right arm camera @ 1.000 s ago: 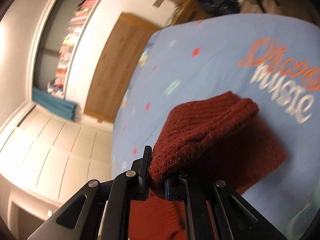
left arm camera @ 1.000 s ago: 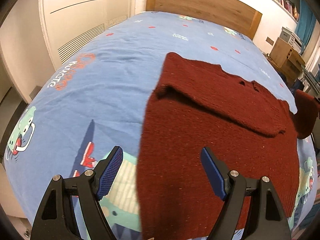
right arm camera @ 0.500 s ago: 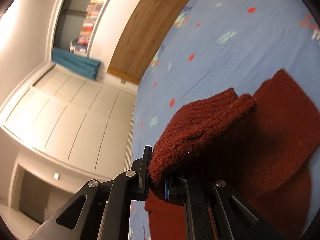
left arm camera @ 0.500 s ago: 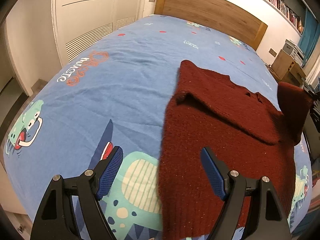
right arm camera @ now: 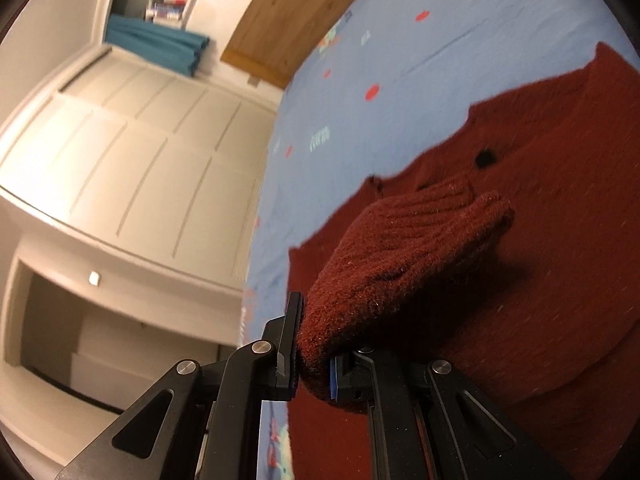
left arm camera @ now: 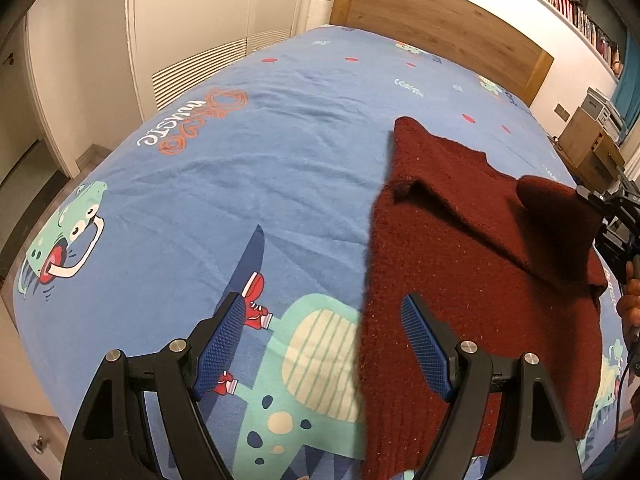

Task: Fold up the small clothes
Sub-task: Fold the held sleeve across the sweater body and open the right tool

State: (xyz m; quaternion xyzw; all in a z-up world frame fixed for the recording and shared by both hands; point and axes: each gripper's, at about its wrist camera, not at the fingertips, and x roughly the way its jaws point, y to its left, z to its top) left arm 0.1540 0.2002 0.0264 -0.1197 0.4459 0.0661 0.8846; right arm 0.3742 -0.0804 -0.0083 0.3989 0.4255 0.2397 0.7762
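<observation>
A dark red knit sweater lies flat on the blue cartoon-print bedsheet, one sleeve folded across its chest. My left gripper hovers open over the sweater's near left edge, one pad above the sheet and one above the knit, holding nothing. At the right edge of the left wrist view, my right gripper holds the other sleeve lifted over the body. In the right wrist view the right gripper is shut on the ribbed sleeve, which hangs above the sweater.
A wooden headboard closes the far end of the bed. White wardrobe doors stand at the left beyond the bed's edge. A wooden cabinet sits at the right, and a person's hand shows at the right edge.
The right gripper has carried the sleeve inward from beside the sweater to above its body. The left gripper has slid sideways, so the sweater now sits further right in its view.
</observation>
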